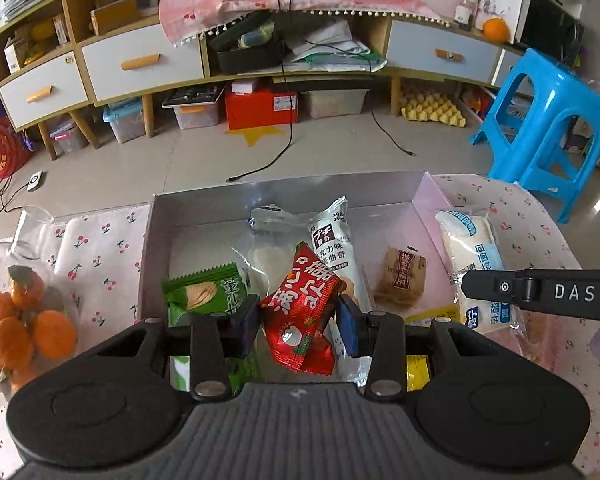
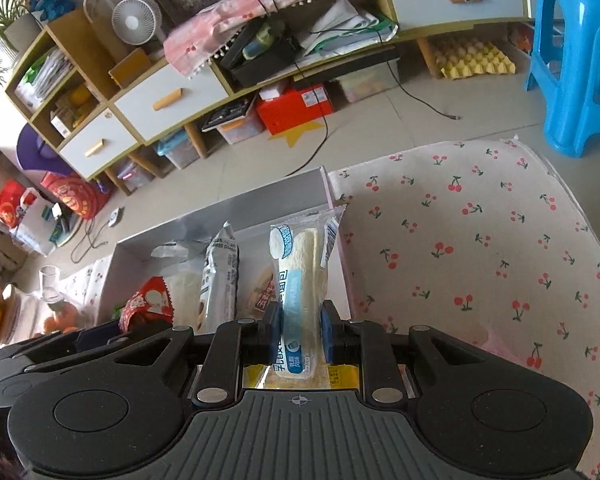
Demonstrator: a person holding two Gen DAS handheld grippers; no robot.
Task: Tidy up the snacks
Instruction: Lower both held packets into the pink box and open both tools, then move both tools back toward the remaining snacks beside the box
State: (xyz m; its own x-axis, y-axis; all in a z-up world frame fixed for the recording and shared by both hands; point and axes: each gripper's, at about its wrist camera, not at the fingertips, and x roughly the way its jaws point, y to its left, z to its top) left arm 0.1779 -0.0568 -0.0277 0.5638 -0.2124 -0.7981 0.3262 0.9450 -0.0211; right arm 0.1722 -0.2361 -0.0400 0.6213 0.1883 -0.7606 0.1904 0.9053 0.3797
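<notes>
A shallow grey box (image 1: 284, 196) on the cherry-print cloth holds several snacks: a green biscuit pack (image 1: 204, 292), a white cookie tube (image 1: 334, 248) and a brown cake (image 1: 400, 278). My left gripper (image 1: 298, 322) is shut on a red snack packet (image 1: 300, 312) held over the box. My right gripper (image 2: 300, 330) is shut on a blue-and-white bread pack (image 2: 300, 276) held upright over the box's right edge; in the left wrist view this pack (image 1: 474, 248) shows with the right gripper's finger (image 1: 540, 290) on it. The red packet also shows in the right wrist view (image 2: 148, 304).
A bag of oranges (image 1: 16, 320) lies on the cloth left of the box, by a glass jug (image 1: 32, 224). The cherry-print cloth (image 2: 480, 240) stretches right of the box. A blue stool (image 1: 548, 128) stands on the floor beyond, with cables and a low cabinet behind.
</notes>
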